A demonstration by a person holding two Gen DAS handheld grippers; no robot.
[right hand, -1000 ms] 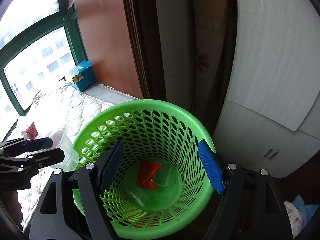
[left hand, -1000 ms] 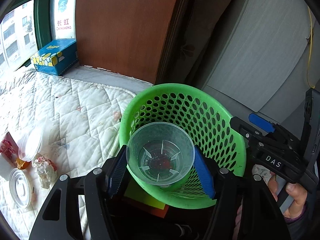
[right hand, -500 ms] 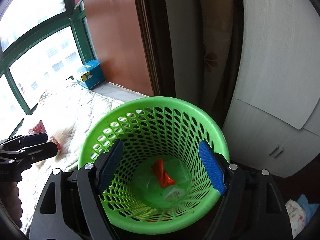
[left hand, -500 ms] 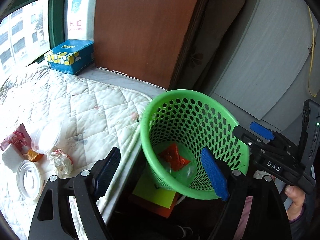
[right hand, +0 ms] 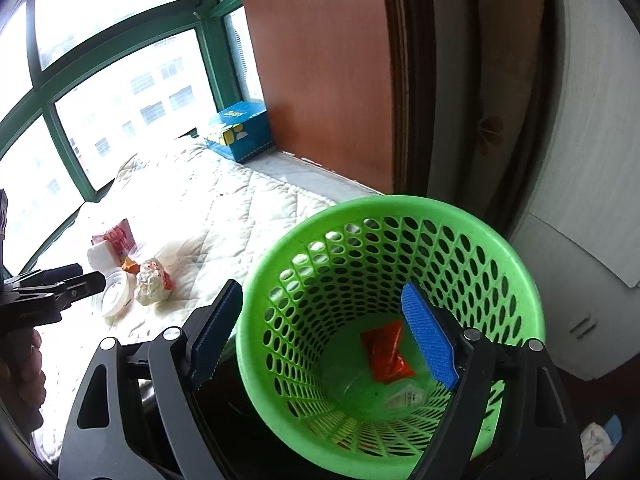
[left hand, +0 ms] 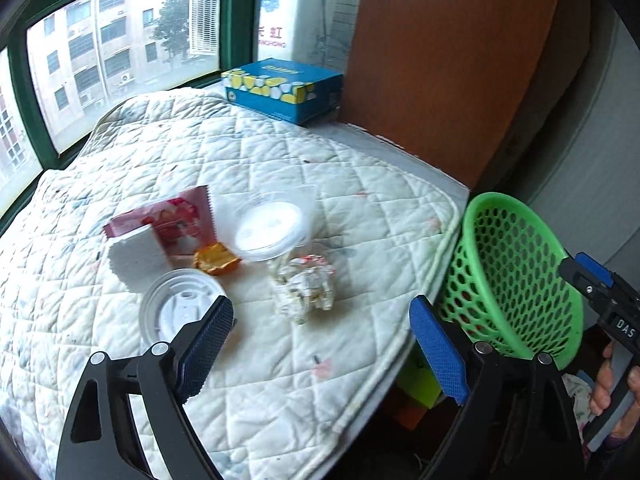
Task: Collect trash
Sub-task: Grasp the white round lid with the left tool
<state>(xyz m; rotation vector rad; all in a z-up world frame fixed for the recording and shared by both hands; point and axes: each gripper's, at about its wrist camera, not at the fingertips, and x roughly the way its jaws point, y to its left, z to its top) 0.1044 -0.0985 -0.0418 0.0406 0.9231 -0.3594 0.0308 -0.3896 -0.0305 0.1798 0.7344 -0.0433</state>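
Note:
My left gripper [left hand: 320, 308] hovers over the white quilt [left hand: 260, 152], its jaws opening with nothing between them. Just beyond its tips lie a crumpled wrapper [left hand: 304, 284], a white lid [left hand: 176, 308], an orange wrapper [left hand: 216, 258], a clear lidded cup [left hand: 272, 228], a white tissue [left hand: 136, 256] and a pink packet [left hand: 168, 220]. The green basket [right hand: 516, 280] stands off the quilt's right edge, with a red packet [right hand: 386, 354] and a clear cup [right hand: 360, 388] inside. My right gripper [right hand: 320, 292] hangs above its near rim, jaws opening, gripping nothing.
A blue tissue box [left hand: 284, 90] sits at the quilt's far edge under the green-framed window [left hand: 120, 52]. A brown wooden panel [left hand: 440, 60] and a white cabinet [right hand: 592, 160] stand behind the basket. The quilt's rounded edge [left hand: 400, 360] drops off to the floor.
The left gripper let the clear cup fall into the basket, opened wider and swung left over the quilt. The right gripper shifted a little, so the basket now sits further right in its view.

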